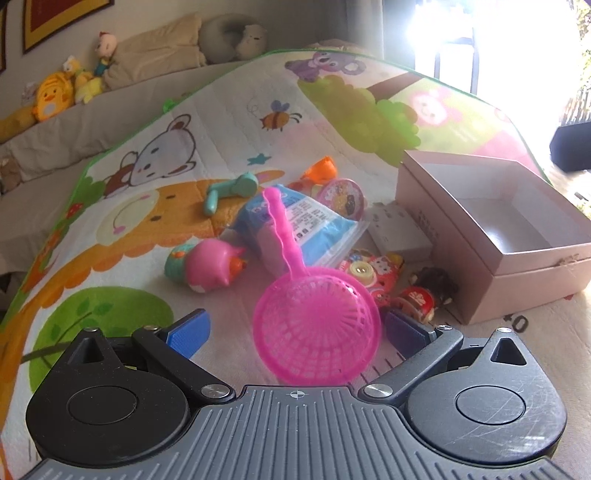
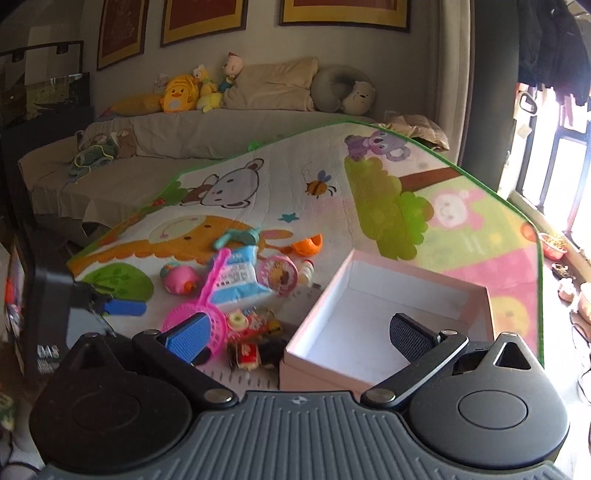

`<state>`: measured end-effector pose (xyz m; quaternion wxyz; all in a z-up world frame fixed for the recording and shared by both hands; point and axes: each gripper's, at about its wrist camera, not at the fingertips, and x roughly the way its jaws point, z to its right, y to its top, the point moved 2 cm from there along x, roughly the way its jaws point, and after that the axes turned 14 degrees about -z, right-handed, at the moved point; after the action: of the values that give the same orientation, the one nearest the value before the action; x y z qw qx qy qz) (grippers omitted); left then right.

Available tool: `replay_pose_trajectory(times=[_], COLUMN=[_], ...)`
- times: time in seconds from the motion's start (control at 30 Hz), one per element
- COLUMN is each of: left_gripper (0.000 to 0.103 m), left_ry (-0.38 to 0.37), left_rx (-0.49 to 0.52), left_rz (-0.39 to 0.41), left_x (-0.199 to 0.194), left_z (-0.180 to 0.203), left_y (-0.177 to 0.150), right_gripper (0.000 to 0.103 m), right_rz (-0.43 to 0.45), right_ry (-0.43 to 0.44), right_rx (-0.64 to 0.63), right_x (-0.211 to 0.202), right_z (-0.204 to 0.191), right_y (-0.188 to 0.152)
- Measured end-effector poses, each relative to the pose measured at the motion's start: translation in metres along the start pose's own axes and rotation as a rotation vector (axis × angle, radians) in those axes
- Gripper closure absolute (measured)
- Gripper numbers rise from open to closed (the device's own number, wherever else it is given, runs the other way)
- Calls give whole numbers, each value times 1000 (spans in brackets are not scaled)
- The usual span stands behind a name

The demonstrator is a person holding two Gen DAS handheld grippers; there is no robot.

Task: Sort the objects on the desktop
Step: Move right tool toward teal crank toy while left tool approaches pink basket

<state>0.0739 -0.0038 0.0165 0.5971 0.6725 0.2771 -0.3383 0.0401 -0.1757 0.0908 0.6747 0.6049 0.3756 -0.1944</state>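
On the cartoon play mat (image 2: 369, 236), left of the heap, the left tongs (image 1: 295, 332) stood spread wide around the pink strainer (image 1: 317, 328), gripping nothing. Its handle ran far over the blue packet (image 1: 310, 225). Right of the toys, the right tongs (image 2: 301, 336) gaped, empty, over the near side of the open pink box (image 2: 369, 325).

grey sofa (image 2: 177, 133), framed pictures (image 2: 343, 13), bright window (image 2: 554, 177)

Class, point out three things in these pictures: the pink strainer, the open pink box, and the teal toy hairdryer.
pink strainer (image 1: 317, 332): left wrist view, on its mesh bowl.
open pink box (image 2: 314, 363): right wrist view, on its near wall.
teal toy hairdryer (image 1: 243, 183): left wrist view, on its round head.
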Motion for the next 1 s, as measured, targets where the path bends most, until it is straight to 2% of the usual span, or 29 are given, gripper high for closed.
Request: replay_pose_trajectory(times=[0.1, 0.13, 0.17, 0.27, 0.33, 0.4, 0.47, 0.57, 0.6, 0.63, 0.73, 0.8, 0.9, 0.93, 1.0], left_gripper=[0, 0, 0, 0, 0, 0, 0, 0, 0, 0, 0, 0, 0, 0, 0], left_ry=[5, 0, -6, -24, -40, -51, -62, -83, -92, -95, -97, -98, -105, -110, -126], left_rx=[-8, -21, -42, -126, -175, -193, -205, -235, -242, -247, -253, -244, -224, -216, -206], left_rz=[35, 48, 60, 92, 117, 135, 140, 117, 107, 101, 79, 60, 37, 32, 25], left_x=[-12, -18, -24, -39, -46, -51, -52, -45, -40, -36, -29, -26, -20, -18, -13], left_z=[-18, -27, -37, -71, -92, -106, -115, -124, -125, -126, -127, -126, -121, -118, -113], left_y=[-1, -2, -4, -4, -5, -8, -14, -20, -21, -22, -23, -25, -28, -29, -29], right_gripper=[0, 3, 9, 13, 14, 16, 33, 43, 49, 59, 60, 60, 59, 59, 41], right_rz=[-79, -98, -123, -240, -287, -325, -388, -463, -474, -480, -447, -442, -478, -503, -518], right_ry=[57, 50, 38, 22, 0, -98, -145, -137, -145, -146, -116, -44, 120, 174, 242], right_rx=[100, 118, 126, 191, 223, 216, 234, 263, 254, 245, 191, 155, 71, 31, -41], right_x=[37, 54, 75, 153, 197, 243, 277, 303, 307, 307, 285, 254, 203, 189, 166], right_z=[7, 9, 11, 16, 16, 13, 18, 26, 26, 25, 14, 4, -23, -34, -57], right_y=[64, 83, 100, 144, 161, 170, 173, 168, 166, 165, 162, 161, 149, 145, 140])
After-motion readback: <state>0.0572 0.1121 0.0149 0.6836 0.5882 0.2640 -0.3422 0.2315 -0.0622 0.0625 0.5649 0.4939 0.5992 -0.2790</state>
